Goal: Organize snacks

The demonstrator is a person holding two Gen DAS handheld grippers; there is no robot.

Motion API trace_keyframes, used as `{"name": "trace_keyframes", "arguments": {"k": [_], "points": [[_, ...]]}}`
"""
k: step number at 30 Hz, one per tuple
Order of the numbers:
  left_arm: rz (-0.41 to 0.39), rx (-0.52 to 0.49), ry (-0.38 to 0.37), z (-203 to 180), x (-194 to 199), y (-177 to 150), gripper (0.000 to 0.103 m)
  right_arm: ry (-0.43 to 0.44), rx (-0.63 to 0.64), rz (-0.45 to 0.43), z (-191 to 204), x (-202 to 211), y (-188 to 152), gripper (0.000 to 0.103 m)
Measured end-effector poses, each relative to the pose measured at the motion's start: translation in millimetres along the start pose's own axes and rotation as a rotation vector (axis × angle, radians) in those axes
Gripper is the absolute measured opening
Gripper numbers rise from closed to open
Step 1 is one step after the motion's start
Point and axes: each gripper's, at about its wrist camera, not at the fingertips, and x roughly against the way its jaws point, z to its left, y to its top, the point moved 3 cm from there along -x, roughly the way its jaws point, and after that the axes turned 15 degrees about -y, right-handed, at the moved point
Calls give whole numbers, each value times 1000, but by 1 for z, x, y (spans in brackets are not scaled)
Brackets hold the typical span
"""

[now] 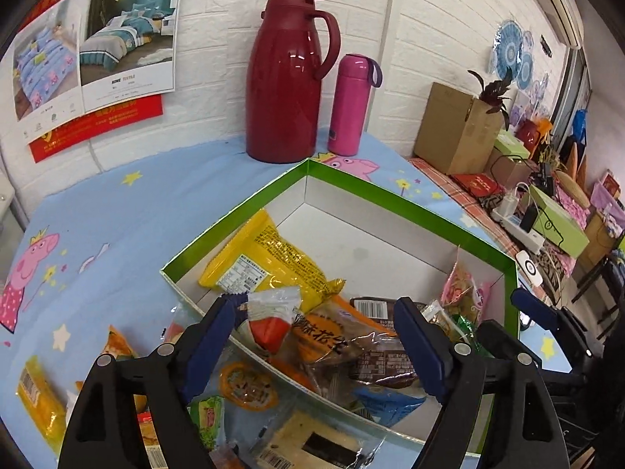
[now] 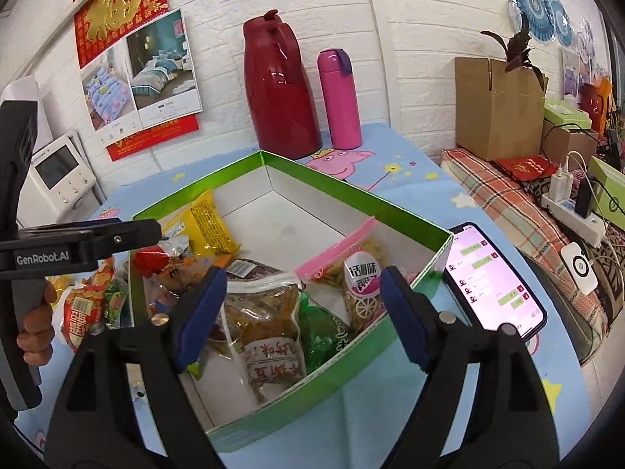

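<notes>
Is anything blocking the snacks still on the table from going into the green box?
Nothing visible does. The green box has no lid and its far half is bare. The loose snacks lie on the blue cloth right beside its near wall, under the open left gripper. Only that low wall is between them.

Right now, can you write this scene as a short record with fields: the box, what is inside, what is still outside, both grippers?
box: green-rimmed box, open, on the blue cartoon tablecloth
inside: yellow packet leaning at the wall; pink-topped bag; several more packets
outside: loose snack packets beside the box
left gripper: open, over the box edge, holding nothing
right gripper: open, above the box, holding nothing
nearby: phone with lit screen beside the box
</notes>
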Motion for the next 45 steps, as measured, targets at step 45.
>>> {"name": "trace_keyframes", "arguments": {"k": [45], "points": [[90,142,26,75,74,-129,45,285,108,97,82,99,-74,92]]}}
